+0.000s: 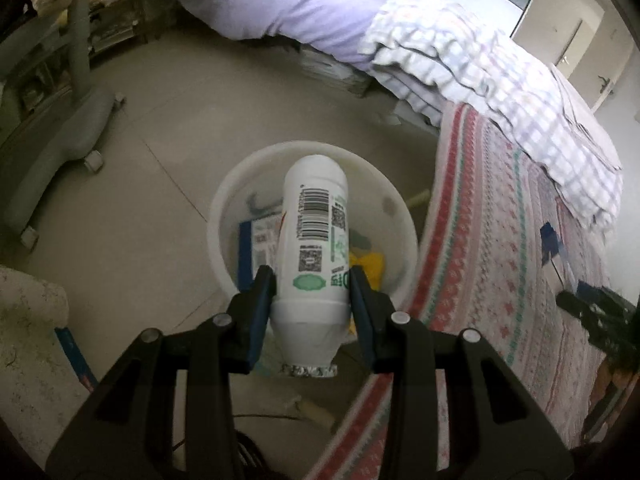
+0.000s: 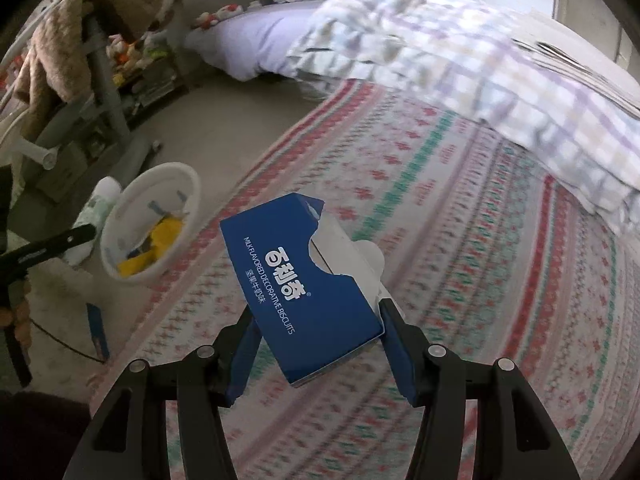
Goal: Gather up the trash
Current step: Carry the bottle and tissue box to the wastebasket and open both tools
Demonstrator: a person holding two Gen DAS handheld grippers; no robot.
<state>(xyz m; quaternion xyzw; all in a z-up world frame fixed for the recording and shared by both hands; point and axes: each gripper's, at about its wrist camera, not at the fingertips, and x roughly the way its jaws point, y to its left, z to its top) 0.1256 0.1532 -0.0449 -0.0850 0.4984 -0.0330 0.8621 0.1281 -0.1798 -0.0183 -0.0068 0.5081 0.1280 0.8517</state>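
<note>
My left gripper is shut on a white plastic bottle with a barcode label and holds it, foil end toward me, over a white trash bin on the floor. The bin holds a blue-and-white carton and yellow wrapping. My right gripper is shut on a torn blue biscuit box and holds it above the patterned bedspread. The bin shows at the left in the right wrist view, with the left gripper and bottle beside it.
The bed with a checked quilt and lilac pillow lies right of the bin. A grey wheeled chair base stands at the left. A blue item and a cable lie on the floor. Dark objects lie on the bedspread.
</note>
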